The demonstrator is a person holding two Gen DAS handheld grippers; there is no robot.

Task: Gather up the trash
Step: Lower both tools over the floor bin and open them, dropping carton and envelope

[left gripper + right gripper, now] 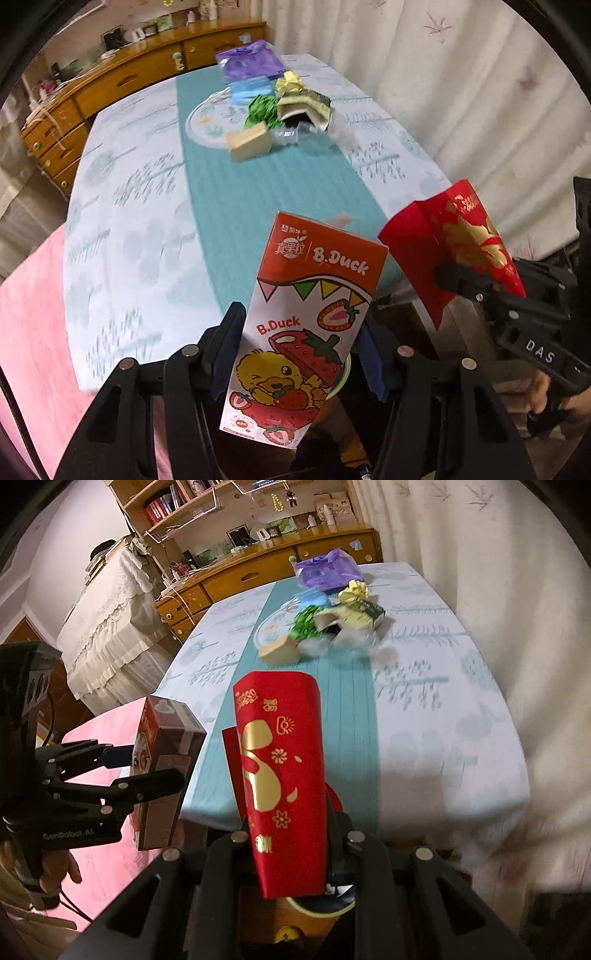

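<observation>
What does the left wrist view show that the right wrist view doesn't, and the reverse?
Only the left wrist view shows the milk carton's printed duck-and-strawberry front. Only the right wrist view shows the wall shelves with books and the lace-covered furniture. Both show the red envelope, the carton, the trash pile on the table, the wooden dresser and the curtain.

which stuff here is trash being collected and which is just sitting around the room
Trash for the job:
- milk carton, in the left gripper
- red envelope, in the right gripper
- pile of wrappers and boxes on the table

Just around:
- wooden sideboard
- curtain
- bookshelf
</observation>
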